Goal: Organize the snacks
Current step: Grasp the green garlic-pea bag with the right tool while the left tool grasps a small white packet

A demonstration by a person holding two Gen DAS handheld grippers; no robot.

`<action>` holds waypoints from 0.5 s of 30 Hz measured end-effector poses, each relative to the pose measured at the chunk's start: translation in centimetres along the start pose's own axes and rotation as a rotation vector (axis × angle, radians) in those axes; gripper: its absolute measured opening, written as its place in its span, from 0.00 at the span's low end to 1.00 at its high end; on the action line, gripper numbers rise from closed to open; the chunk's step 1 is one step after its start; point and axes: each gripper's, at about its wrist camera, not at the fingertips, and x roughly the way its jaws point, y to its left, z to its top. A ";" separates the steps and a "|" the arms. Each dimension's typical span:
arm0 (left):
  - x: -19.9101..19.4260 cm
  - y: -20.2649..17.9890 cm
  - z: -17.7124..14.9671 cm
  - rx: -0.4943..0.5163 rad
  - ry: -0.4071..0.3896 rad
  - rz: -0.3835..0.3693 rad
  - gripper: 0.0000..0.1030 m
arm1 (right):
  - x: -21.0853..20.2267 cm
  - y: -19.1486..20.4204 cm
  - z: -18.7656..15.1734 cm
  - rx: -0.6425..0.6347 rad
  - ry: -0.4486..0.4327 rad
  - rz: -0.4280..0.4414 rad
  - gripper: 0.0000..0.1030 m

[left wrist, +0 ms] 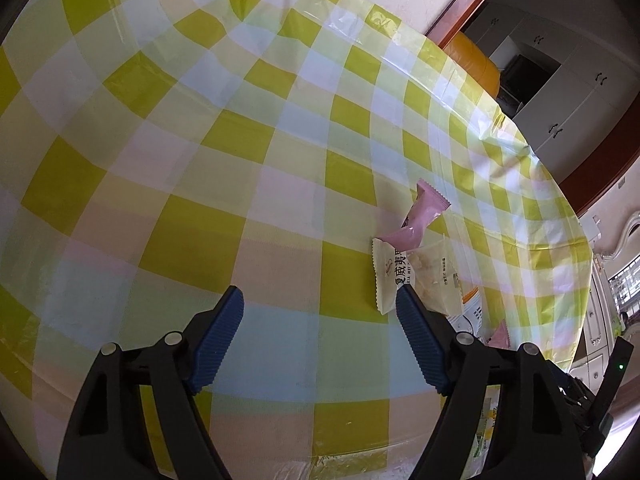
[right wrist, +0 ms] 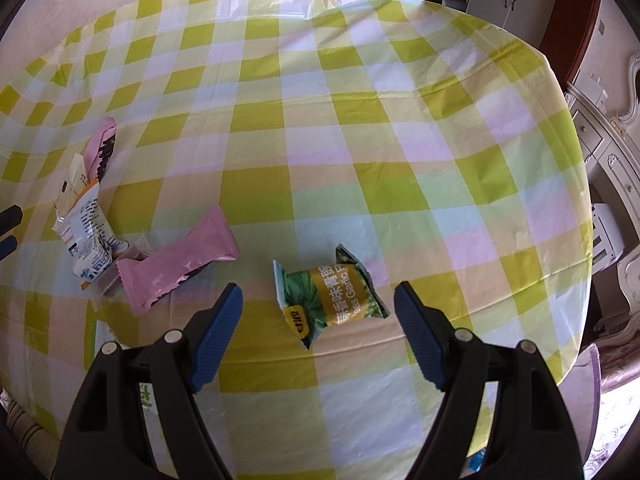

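You had six snack packets on the checked surface (right wrist: 360,120) in the right wrist view. At the left lay a cluster: one pink packet (right wrist: 102,146) farthest back, one cream packet (right wrist: 74,184) leaning against it, one white packet with blue print (right wrist: 90,240) in front, a small pink packet (right wrist: 132,254) peeking out beside that, and one long pink bar (right wrist: 180,258) lying slanted across the cluster's near edge. Apart from them, further right, one green packet (right wrist: 332,296) lay alone on its side.

Your left gripper (left wrist: 320,300) pointed down at a slant over bare cloth, its jaws wide with nothing between them; its right fingertip (left wrist: 404,298) overlapped the edge of the cream packet (left wrist: 394,276), though you could not tell contact.

Your right gripper (right wrist: 318,296) also tilted downward, jaws wide, with the green packet lying between the fingertips, untouched by either pad.
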 end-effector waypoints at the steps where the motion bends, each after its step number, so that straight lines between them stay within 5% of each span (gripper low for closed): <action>1: 0.1 0.0 0.0 0.001 0.001 -0.003 0.73 | 0.2 0.0 0.1 -0.016 0.003 -0.001 0.76; 15: 0.4 -1.0 -0.1 0.033 0.007 -0.034 0.73 | 2.5 -1.1 0.4 0.003 0.083 0.089 0.72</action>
